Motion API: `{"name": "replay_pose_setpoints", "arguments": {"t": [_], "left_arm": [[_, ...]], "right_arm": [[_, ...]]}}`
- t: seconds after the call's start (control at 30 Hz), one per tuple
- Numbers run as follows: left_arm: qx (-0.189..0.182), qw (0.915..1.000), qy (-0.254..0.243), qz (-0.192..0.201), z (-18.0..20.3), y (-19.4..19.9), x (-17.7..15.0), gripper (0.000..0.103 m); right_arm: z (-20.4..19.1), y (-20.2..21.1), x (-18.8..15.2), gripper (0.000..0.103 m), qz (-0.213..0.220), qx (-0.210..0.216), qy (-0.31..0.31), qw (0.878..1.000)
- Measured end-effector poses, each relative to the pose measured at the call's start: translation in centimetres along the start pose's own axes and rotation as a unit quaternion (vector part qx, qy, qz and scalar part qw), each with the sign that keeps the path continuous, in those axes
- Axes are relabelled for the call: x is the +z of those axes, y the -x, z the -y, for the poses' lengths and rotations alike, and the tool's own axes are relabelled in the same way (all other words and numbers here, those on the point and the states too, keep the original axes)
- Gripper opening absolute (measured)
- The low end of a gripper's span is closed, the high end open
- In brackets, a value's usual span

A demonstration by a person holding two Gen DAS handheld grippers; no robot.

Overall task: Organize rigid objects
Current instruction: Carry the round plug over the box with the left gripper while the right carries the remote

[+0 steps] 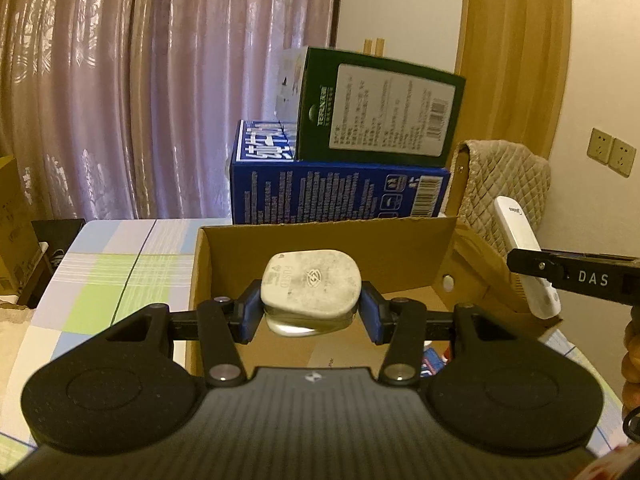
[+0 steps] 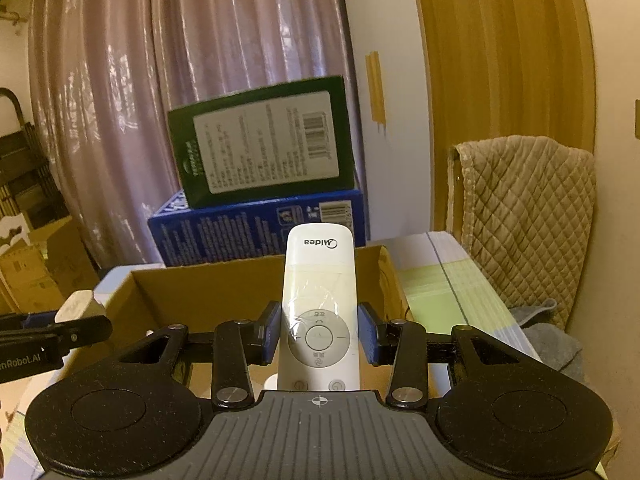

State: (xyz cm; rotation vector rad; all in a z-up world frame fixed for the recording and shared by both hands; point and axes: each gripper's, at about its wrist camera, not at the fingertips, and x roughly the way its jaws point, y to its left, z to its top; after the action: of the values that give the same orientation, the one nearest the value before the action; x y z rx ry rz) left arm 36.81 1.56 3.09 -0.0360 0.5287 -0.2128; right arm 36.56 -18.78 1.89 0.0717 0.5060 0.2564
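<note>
My left gripper (image 1: 310,312) is shut on a white fused plug (image 1: 312,286), its blue pads (image 1: 246,316) pressing both sides. It holds the plug over the open cardboard box (image 1: 320,240). My right gripper (image 2: 319,336) is shut on a white Midea remote (image 2: 319,300) that points away over the same box (image 2: 208,292). In the left wrist view the remote (image 1: 524,248) and the right gripper's black finger (image 1: 572,276) appear at the box's right side. In the right wrist view the plug (image 2: 80,305) and the left gripper's finger (image 2: 56,336) show at the left.
A green carton (image 1: 380,112) lies on a blue carton (image 1: 340,192) behind the box. A chair with a quilted beige cover (image 1: 504,184) stands to the right. The table wears a checked cloth (image 1: 112,276). Pink curtains (image 1: 160,80) hang behind, with more cardboard boxes (image 2: 36,272) on the left.
</note>
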Motion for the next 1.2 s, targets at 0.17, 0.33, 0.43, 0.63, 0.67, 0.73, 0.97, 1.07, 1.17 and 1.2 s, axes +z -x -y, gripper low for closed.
{"name": "replay_pose_setpoints", "arguments": {"t": [0.17,0.33,0.43,0.63,0.67,0.73,0.97,1.07,1.17,1.2], "left_arm": [[0.000,0.9999,0.002,-0.014,-0.5,-2.6,0.3,0.045],[0.001,0.9997,0.000,-0.026,-0.5,-5.0,0.4,0.045],[0.007,0.9993,-0.001,-0.038,-0.6,-6.5,0.1,0.045],[0.023,0.9981,0.002,-0.057,-1.0,-8.2,-0.4,0.045],[0.025,0.9978,0.005,-0.061,-1.2,-8.5,-0.5,0.045],[0.028,0.9973,0.009,-0.068,-1.5,-8.9,-0.7,0.045],[0.037,0.9970,-0.009,-0.068,-1.3,-9.2,-0.9,0.045],[0.038,0.9970,-0.016,-0.065,-1.3,-9.2,-1.1,0.045],[0.037,0.9972,-0.015,-0.064,-1.2,-9.1,-1.1,0.045],[0.036,0.9972,-0.014,-0.064,-1.2,-9.1,-1.1,0.045]], "right_arm": [[0.4,-2.8,-0.6,0.037,-0.025,-0.004,0.006,1.000],[1.0,-4.8,-1.3,0.037,-0.050,-0.008,0.007,0.999],[1.1,-5.6,-1.7,0.037,-0.059,-0.007,0.011,0.998],[1.6,-7.2,-2.1,0.037,-0.076,-0.010,0.007,0.997],[1.6,-7.3,-2.2,0.037,-0.075,-0.013,0.012,0.997],[1.5,-7.5,-2.1,0.037,-0.075,-0.015,0.014,0.997],[1.0,-7.7,-1.9,0.037,-0.075,-0.011,0.019,0.997],[0.7,-7.7,-1.8,0.037,-0.074,-0.010,0.025,0.997],[0.9,-7.9,-1.9,0.037,-0.077,-0.011,0.023,0.997],[0.9,-7.9,-1.9,0.037,-0.076,-0.012,0.024,0.997]]}}
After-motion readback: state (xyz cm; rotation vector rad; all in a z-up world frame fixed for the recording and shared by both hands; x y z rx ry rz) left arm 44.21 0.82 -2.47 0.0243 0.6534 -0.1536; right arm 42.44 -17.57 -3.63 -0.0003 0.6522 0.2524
